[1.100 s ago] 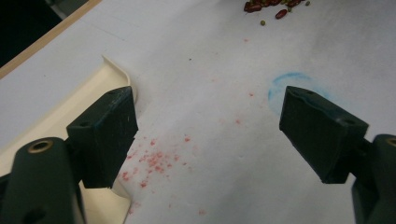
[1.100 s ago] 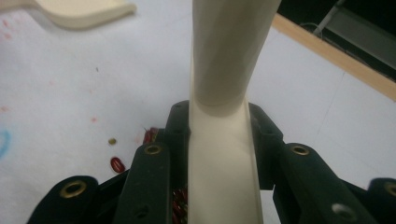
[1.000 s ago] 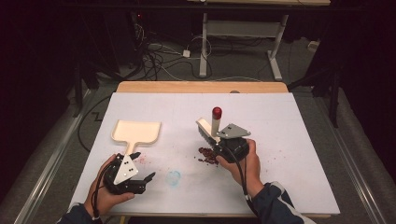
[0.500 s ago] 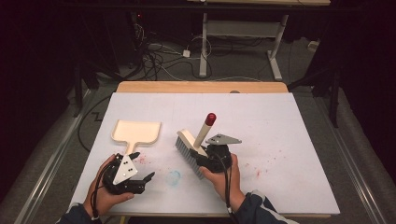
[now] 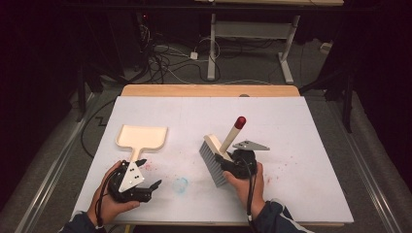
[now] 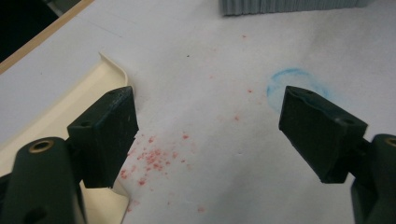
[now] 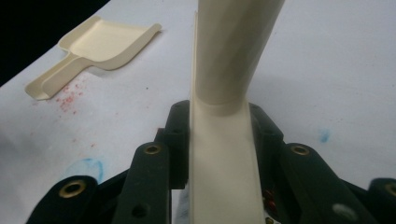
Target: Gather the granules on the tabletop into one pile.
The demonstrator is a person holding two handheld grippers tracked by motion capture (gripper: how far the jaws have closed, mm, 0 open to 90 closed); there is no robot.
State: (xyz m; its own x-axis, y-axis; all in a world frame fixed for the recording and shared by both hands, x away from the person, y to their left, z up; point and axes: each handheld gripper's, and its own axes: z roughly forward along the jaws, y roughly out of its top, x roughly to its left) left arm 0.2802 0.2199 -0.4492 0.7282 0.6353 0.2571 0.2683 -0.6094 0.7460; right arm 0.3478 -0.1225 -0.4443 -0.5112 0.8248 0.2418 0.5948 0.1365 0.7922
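While you've got the brush [image 5: 216, 158] clamped, quick notes per view.

High view: your right gripper [image 5: 232, 164] is closed tight on the brush's cream neck, just above the grey bristle block; the red-tipped handle angles up and away. Brush sits mid-worktop [image 5: 311, 141], bristles down toward the white sheet. Dustpan [image 5: 141, 138] lies flat to the left, handle pointing at your left gripper [image 5: 145, 187], which has nothing in it. Red crumbs [image 5: 160, 167] are scattered between them, beside a faint blue ring [image 5: 180, 184].

Left gripper view: left gripper [image 6: 208, 135] jaws wide apart, nothing between them. Dustpan's rim [image 6: 114, 70] is just beside the left jaw. Crumbs [image 6: 154, 161] are fine, dry, loose.

Right gripper view: jaws pinch the flat neck [image 7: 224, 158] where it widens into the round handle. Dustpan [image 7: 100, 44] is well apart.

Handling, my read: light, rigid, smooth plastic, likely slippery; the flat neck is the right hold because it resists twisting. Bristles are soft, so go easy on downforce. Take the dustpan by its channel handle.
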